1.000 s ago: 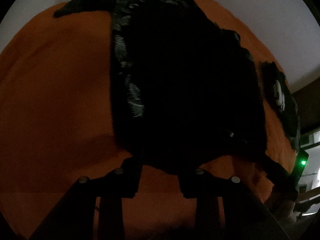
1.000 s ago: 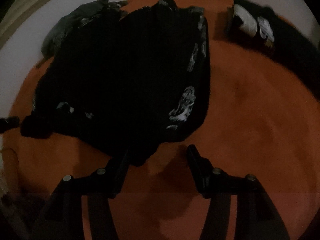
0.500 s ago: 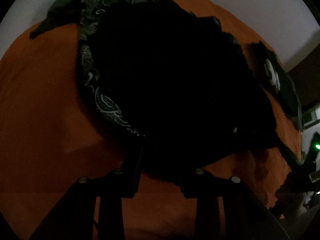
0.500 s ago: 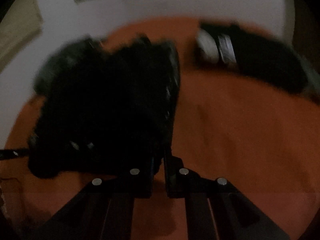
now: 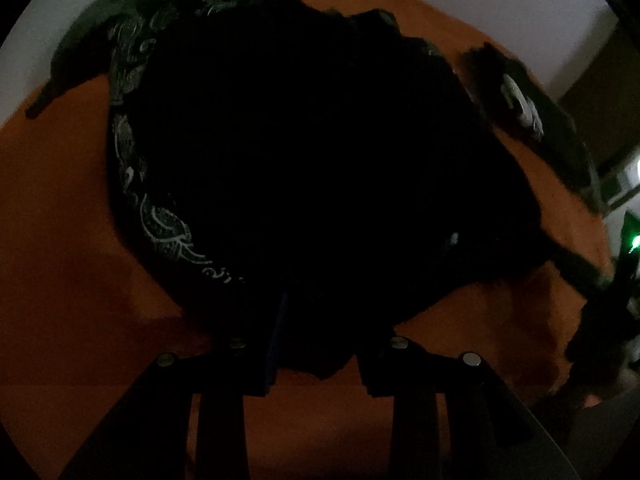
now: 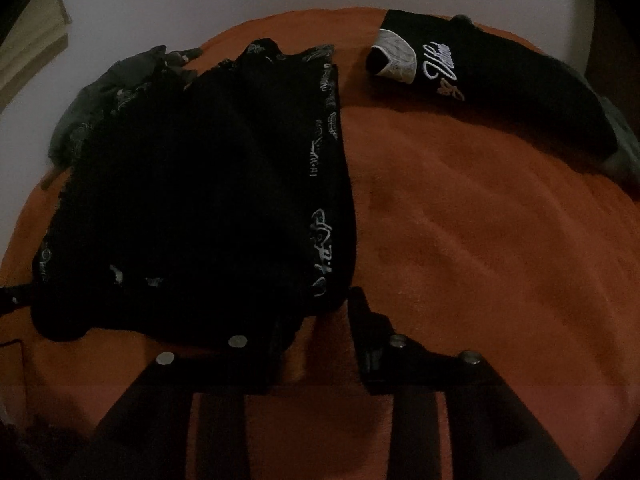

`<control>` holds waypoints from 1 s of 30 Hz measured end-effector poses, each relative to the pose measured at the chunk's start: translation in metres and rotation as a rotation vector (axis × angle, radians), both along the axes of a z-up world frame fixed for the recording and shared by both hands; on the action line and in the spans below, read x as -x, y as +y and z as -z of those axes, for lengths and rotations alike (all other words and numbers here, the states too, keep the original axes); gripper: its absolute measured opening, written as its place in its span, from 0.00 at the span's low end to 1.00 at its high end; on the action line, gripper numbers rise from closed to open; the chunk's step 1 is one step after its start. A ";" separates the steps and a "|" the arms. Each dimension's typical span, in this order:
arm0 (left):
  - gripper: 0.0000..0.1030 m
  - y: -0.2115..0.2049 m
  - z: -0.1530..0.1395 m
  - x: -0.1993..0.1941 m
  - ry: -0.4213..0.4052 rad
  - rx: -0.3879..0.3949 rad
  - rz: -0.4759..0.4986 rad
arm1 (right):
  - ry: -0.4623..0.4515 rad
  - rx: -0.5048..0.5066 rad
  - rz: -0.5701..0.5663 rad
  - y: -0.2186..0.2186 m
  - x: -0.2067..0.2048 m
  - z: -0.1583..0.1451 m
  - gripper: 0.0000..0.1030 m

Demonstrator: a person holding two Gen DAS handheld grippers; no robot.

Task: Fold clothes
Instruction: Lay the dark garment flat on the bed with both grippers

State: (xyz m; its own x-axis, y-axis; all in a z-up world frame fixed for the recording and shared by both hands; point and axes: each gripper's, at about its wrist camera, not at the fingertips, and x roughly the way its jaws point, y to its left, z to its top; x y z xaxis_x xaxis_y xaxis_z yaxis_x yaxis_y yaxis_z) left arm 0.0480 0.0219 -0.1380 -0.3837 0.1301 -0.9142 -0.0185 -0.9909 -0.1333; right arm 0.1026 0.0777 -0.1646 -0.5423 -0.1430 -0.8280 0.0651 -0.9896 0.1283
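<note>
We're over the orange blanket (image 6: 480, 240), and the black patterned garment (image 6: 200, 200) lies spread on its left half in the right wrist view, its white-printed edge running down toward us. The right gripper (image 6: 320, 332) has snapped together and now its jaws have just been opening again: they stand apart, bare orange showing between them, with the garment's near corner lapping over the left finger (image 6: 276, 344) only. We read that as a release, so this fold has been laid and the corner let go.

On the other side, the left gripper (image 5: 316, 344) has crept in along the hem, and dark cloth now sits between its fingers; in this gloom we cannot tell whether the pads press on it.

A second black garment with white lettering (image 6: 480, 76) waits, already folded by the look of it, at the far right of the blanket, and a grey-green piece (image 6: 100, 92) pokes out beyond the far edge.
</note>
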 end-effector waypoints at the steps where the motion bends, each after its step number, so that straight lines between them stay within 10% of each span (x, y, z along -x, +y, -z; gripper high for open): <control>1: 0.33 0.001 0.002 0.000 -0.005 0.018 0.004 | -0.002 -0.001 -0.002 0.001 0.004 0.000 0.29; 12: 0.33 -0.008 0.015 -0.002 -0.035 0.015 -0.049 | -0.001 -0.040 -0.004 -0.006 0.009 -0.007 0.43; 16: 0.33 0.006 0.018 0.006 -0.007 0.107 -0.014 | 0.075 -0.215 0.013 -0.018 0.011 -0.015 0.66; 24: 0.08 0.006 0.023 -0.007 0.030 0.151 0.006 | 0.162 -0.351 -0.137 -0.047 0.009 -0.023 0.66; 30: 0.06 -0.015 -0.010 -0.045 0.165 0.126 0.007 | 0.136 -0.240 -0.219 -0.053 0.003 -0.026 0.39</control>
State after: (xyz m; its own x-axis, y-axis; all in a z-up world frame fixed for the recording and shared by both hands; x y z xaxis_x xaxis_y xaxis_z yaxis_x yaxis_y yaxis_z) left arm 0.0933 0.0064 -0.1280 -0.5292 0.0218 -0.8482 -0.0365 -0.9993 -0.0029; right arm 0.1001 0.0245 -0.1381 -0.6276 -0.0784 -0.7746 0.2799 -0.9511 -0.1305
